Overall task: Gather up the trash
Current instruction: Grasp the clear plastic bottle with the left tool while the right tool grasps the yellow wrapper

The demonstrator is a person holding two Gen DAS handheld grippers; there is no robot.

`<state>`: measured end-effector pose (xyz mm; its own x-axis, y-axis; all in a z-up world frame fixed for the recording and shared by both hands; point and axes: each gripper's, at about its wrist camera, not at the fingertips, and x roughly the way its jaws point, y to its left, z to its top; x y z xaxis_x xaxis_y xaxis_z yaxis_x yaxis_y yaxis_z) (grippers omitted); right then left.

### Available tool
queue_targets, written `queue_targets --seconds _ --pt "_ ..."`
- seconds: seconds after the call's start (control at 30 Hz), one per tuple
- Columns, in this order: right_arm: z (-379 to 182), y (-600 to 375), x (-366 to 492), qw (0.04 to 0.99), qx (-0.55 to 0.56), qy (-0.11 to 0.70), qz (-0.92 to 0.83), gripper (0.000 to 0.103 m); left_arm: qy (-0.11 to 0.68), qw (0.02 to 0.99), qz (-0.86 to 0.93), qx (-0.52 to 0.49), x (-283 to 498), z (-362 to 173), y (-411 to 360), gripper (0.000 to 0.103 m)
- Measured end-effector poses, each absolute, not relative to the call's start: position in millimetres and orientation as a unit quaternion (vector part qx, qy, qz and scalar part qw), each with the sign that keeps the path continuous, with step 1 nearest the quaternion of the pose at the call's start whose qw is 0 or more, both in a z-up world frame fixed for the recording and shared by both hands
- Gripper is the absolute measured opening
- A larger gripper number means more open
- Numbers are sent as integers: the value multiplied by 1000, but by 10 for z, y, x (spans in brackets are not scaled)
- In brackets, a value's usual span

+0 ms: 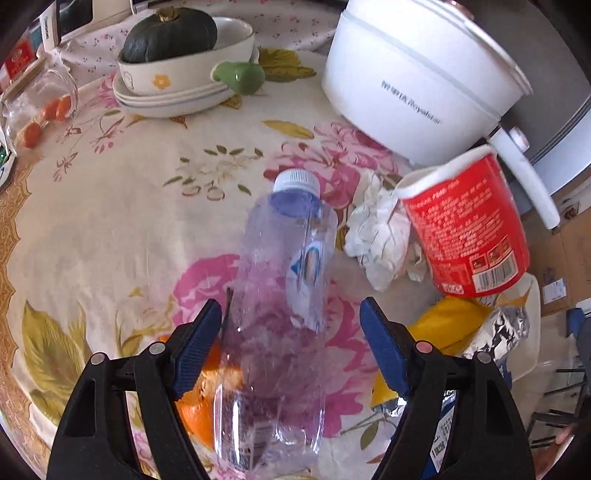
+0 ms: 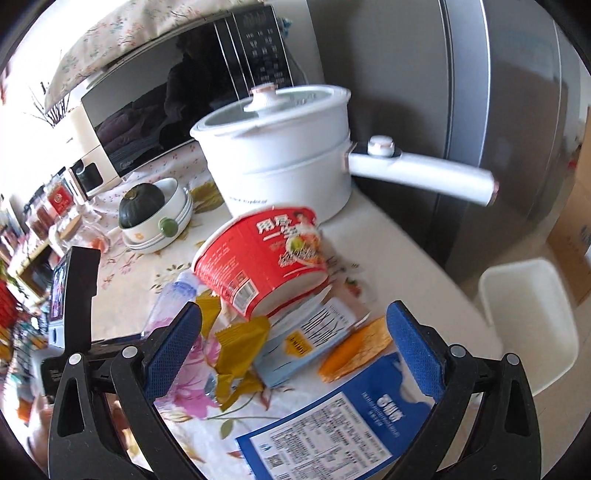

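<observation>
The left gripper (image 1: 291, 314), jaws spread, straddles the clear plastic bottle with a white cap (image 1: 284, 295) lying on the floral tablecloth (image 1: 110, 221) (pads not visibly touching); next, likely close on it. The right gripper (image 2: 295, 325) hangs open over wrappers

Red noodle cup (image 1: 465, 229), floral tablecloth (image 1: 122, 221)

White pot (image 2: 280, 162), squash in bowl (image 1: 173, 33), microwave (image 2: 155, 110), perhaps fridge (image 2: 480, 110).

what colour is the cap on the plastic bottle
White; the bottle cap shows best in the left wrist view, on the clear plastic bottle.
</observation>
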<state>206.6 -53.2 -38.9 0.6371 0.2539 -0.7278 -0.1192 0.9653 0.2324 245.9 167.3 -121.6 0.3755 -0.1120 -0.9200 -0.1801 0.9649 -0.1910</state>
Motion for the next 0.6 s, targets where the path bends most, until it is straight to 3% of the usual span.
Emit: queue_targets --seconds 0.03,0.07,0.33,0.6 --pt "-414 -520 2078 897 85 420 107 96 551 824 15 -134 2440 -1211 1685 52" --pt "-442 -505 2092 894 87 426 109 96 551 824 8 -135 2432 -1221 1685 47" --pt "-600 -302 2106 876 79 457 131 96 495 851 -13 -176 2112 -1059 1827 45" --pt "-849 -82 2196 866 68 478 130 94 364 897 -39 -247 1513 -422 2179 45"
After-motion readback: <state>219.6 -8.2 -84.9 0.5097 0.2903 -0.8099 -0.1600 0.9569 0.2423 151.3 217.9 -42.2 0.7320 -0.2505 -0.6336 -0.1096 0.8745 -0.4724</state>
